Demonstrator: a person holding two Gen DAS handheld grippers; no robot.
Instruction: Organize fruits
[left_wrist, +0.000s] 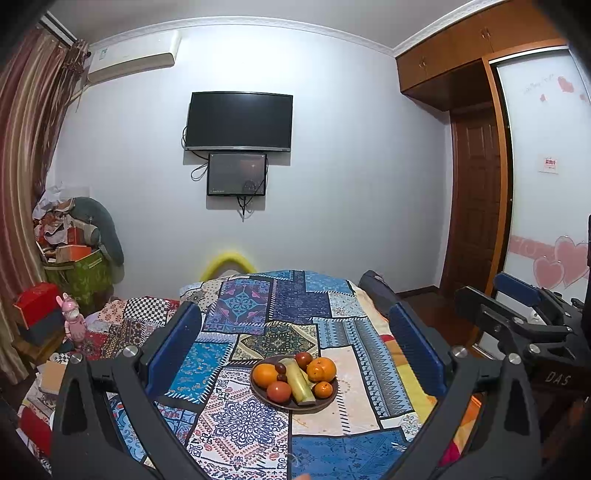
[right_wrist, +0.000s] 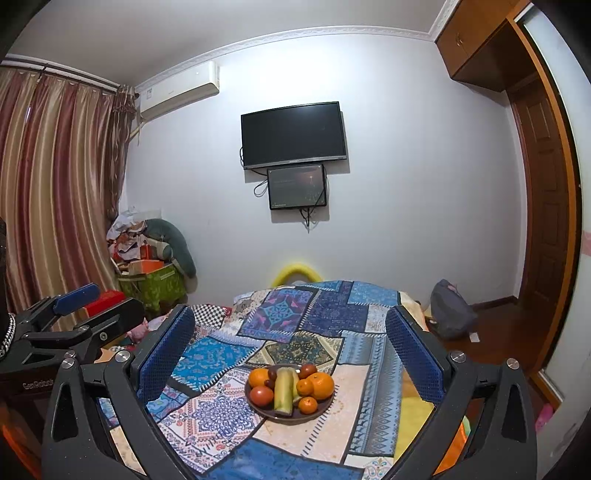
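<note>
Black gripper frames carry the only legible writing: "DAS" on the right gripper's body as seen from the left wrist, and "GenRobot", cut off at the edge, on the left gripper's body in the right wrist view. The left gripper (left_wrist: 295, 350) and right gripper (right_wrist: 290, 354) are both level above the near end of the patchwork cloth (left_wrist: 258, 310), blue-padded jaws spread wide and empty. Between them a dark plate (left_wrist: 295, 406) holds oranges (left_wrist: 321, 369), tomatoes (left_wrist: 279, 391), dark dates (left_wrist: 281, 369) and a pale green stalk (left_wrist: 300, 382).
</note>
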